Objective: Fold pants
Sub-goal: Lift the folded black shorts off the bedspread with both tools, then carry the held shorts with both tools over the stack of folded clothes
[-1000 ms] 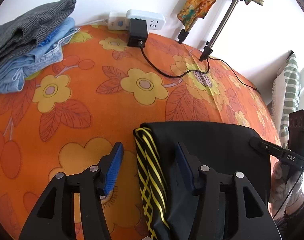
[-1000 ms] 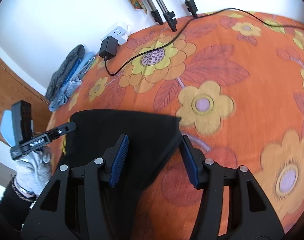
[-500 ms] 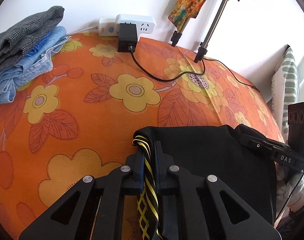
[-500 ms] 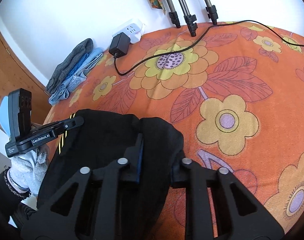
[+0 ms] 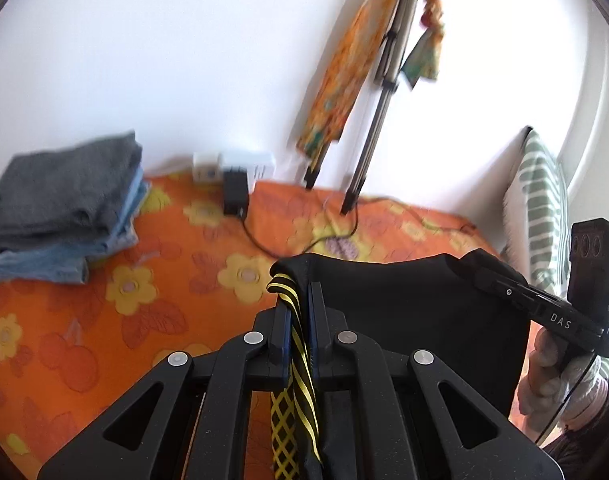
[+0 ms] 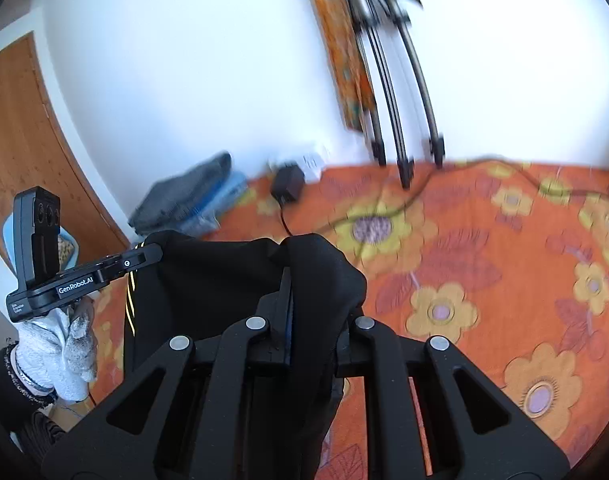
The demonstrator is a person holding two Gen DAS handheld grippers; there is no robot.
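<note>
The black pants with a yellow striped side band hang stretched between my two grippers, lifted above the orange flowered bed. My left gripper is shut on the corner with the yellow band. My right gripper is shut on the other black corner. In the left wrist view the right gripper shows at the right; in the right wrist view the left gripper shows at the left with the cloth spanning between.
A stack of folded grey and blue clothes lies at the bed's far left by the wall. A power strip with a black adapter and cable, tripod legs with a hanging cloth, and a striped pillow are at the back.
Both grippers closed on the pants' top corners, then lifted them off the bed. The cameras now tilt up toward the wall.
</note>
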